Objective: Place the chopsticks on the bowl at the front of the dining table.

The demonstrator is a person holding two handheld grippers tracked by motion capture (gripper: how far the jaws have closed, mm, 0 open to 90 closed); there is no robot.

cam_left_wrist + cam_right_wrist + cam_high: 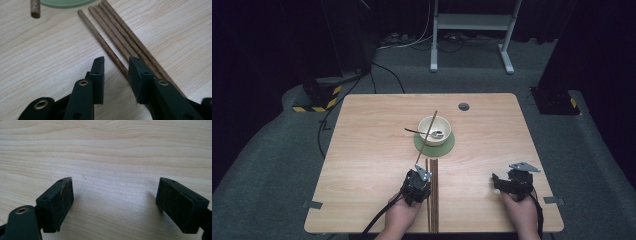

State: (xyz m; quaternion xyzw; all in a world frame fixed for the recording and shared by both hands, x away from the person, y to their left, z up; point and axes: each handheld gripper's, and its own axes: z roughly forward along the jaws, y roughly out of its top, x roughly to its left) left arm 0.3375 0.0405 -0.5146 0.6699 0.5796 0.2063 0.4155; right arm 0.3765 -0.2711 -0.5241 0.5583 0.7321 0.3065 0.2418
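Left tongs (116,67) stand apart, astride one brown wooden chopstick (100,40) lying lower centre on the pale wooden surface (372,165). Right tongs (115,205) gape wide over bare wood, lower right.

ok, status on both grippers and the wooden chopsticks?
Left gripper open, jaws astride one loose brown wooden chopstick, not clamped. Right gripper open, over bare table. Nothing blocking.
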